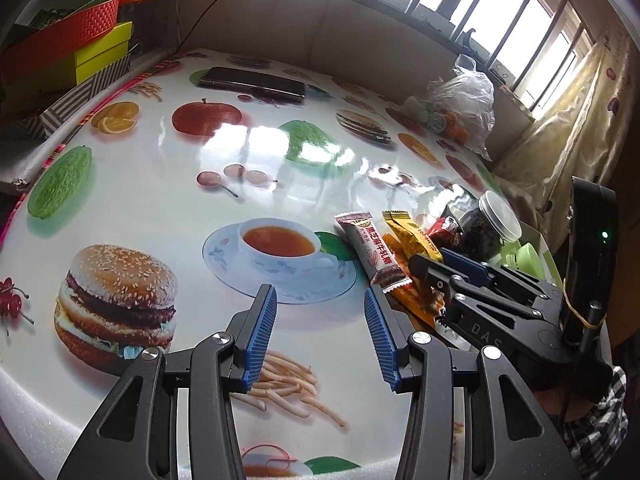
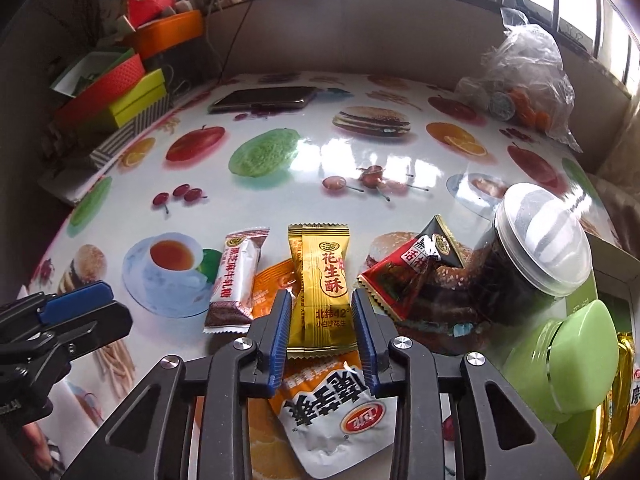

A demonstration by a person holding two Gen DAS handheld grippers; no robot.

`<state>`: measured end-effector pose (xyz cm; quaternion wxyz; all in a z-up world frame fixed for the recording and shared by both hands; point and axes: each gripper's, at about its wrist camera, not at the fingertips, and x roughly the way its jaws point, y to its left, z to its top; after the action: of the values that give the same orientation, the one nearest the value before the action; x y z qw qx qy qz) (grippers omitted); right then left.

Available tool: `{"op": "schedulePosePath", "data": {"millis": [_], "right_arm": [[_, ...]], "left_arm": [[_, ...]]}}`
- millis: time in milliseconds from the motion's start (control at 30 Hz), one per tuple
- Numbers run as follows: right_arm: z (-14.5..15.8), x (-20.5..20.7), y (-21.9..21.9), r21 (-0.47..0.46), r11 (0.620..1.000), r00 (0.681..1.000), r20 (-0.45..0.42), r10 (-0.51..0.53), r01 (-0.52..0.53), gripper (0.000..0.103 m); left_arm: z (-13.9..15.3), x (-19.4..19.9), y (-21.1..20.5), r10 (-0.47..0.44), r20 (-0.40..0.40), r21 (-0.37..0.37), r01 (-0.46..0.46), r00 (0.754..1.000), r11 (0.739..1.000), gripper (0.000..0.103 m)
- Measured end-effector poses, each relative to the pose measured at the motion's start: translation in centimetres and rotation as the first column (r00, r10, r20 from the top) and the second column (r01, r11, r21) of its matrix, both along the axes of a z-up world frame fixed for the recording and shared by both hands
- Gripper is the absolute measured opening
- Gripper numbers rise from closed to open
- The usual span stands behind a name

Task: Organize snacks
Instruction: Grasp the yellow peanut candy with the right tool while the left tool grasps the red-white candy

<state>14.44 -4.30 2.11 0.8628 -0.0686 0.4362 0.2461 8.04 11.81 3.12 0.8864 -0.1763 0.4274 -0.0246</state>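
The gold peanut candy packet [image 2: 320,288] lies at lower centre of the right wrist view, pinched between the right gripper [image 2: 322,320] pads. Beside it sits a white nougat bar [image 2: 236,280]. The left gripper [image 1: 320,320] hangs spread over the printed tablecloth [image 1: 160,168], empty.

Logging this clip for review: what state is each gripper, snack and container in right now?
Left gripper: open, empty, over the table.
Right gripper: jaws around the gold packet; contact unclear.
Gold packet: sealed, flat.
White bar: sealed, flat.
Red-black pouch: sealed, leaning on the jar.
Jar: lid on, tilted.
Plastic bag: bunched, with things inside.
Phone: flat, screen dark.
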Motion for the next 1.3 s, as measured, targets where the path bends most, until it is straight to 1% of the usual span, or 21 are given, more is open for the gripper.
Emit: {"op": "schedulePosePath", "data": {"millis": [133, 267, 433, 500, 567, 700, 800, 867, 967, 1200, 1300], "right_arm": [[0.0, -1.4, 0.4, 0.006, 1.0, 1.0, -0.016, 0.014, -0.014, 0.029], [0.0, -2.6, 0.5, 0.041, 0.999, 0.999, -0.044, 0.02, -0.019, 0.029], [0.3, -3.2, -0.7, 0.055, 0.997, 0.998, -0.033, -0.05, 0.052, 0.029], [0.6, -3.4, -1.4, 0.051, 0.995, 0.997, -0.015, -0.08, 0.08, 0.029], [0.8, -3.6, -2.1, 0.054, 0.994, 0.995, -0.011, -0.099, 0.1, 0.029], [0.8, -4.1, -3.0, 0.063, 0.991, 0.993, -0.011, -0.114, 0.115, 0.029], [0.5, -4.2, -3.6, 0.083, 0.989, 0.992, -0.029, -0.125, 0.127, 0.029], [0.5, -4.3, -3.9, 0.085, 0.987, 0.99, -0.032, -0.135, 0.137, 0.029], [0.4, -4.3, -4.3, 0.088, 0.985, 0.988, -0.038, -0.148, 0.151, 0.029], [0.2, -4.4, -4.7, 0.096, 0.981, 0.985, -0.044, -0.166, 0.17, 0.029], [0.3, -4.4, -4.7, 0.097, 0.981, 0.985, -0.044, -0.167, 0.17, 0.029]], "left_arm": [[0.0, 0.2, -0.2, -0.011, -0.001, -0.003, 0.011, 1.0, 1.0, 0.047], [0.1, 0.6, -0.5, -0.016, -0.002, 0.006, 0.016, 1.0, 1.0, 0.047], [0.4, 2.0, -1.7, -0.061, -0.006, 0.032, 0.061, 0.998, 0.998, 0.047], [0.4, 2.6, -2.2, -0.082, -0.007, 0.018, 0.082, 0.997, 0.996, 0.047], [0.3, 3.2, -2.6, -0.088, -0.011, 0.027, 0.088, 0.996, 0.996, 0.047], [0.0, 4.6, -3.5, -0.093, -0.027, 0.034, 0.094, 0.995, 0.995, 0.047], [-0.5, 5.5, -4.1, -0.081, -0.054, 0.058, 0.084, 0.995, 0.995, 0.047], [-0.6, 5.8, -4.6, -0.084, -0.053, 0.076, 0.088, 0.995, 0.993, 0.047], [-0.9, 6.1, -5.1, -0.093, -0.058, 0.081, 0.097, 0.994, 0.992, 0.047], [-1.7, 6.7, -4.8, -0.069, -0.083, 0.08, 0.075, 0.994, 0.994, 0.047], [-1.6, 6.7, -4.8, -0.064, -0.077, 0.085, 0.07, 0.995, 0.994, 0.047]]}}
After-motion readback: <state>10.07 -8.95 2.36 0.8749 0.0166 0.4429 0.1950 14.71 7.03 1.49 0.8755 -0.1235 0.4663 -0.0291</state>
